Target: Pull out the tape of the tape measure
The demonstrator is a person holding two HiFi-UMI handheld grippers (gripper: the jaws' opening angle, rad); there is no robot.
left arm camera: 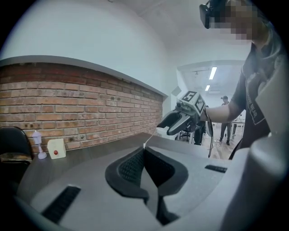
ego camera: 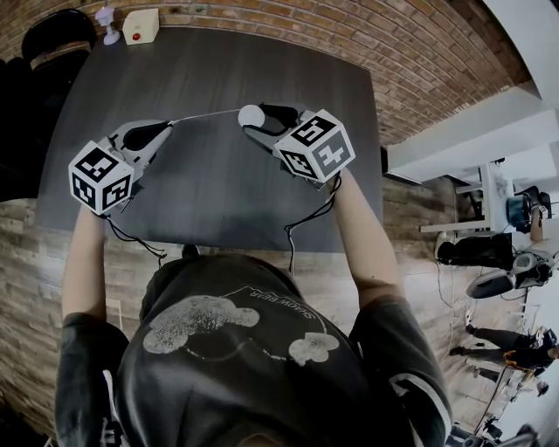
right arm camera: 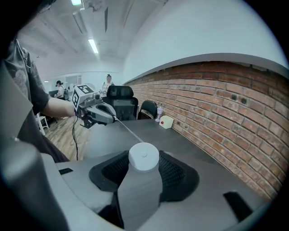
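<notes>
Between left gripper (ego camera: 165, 126) and tape measure (ego camera: 251, 115) stretches tape (ego camera: 205, 115), seemingly above table (ego camera: 218, 61).

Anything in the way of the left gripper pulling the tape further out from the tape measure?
Nothing visible. The tape runs free above the table from the tape measure in the right gripper to the left gripper. The white box sits at the table's far edge, clear of that line.

Free: counter (ego camera: 218, 61) open across middle and right | Blocking: taut tape (ego camera: 205, 114) crossing mid-counter; white button box (ego camera: 141, 25) and black chair (ego camera: 57, 35) at far left corner | Limit: brick wall (ego camera: 419, 52) behind far edge
</notes>
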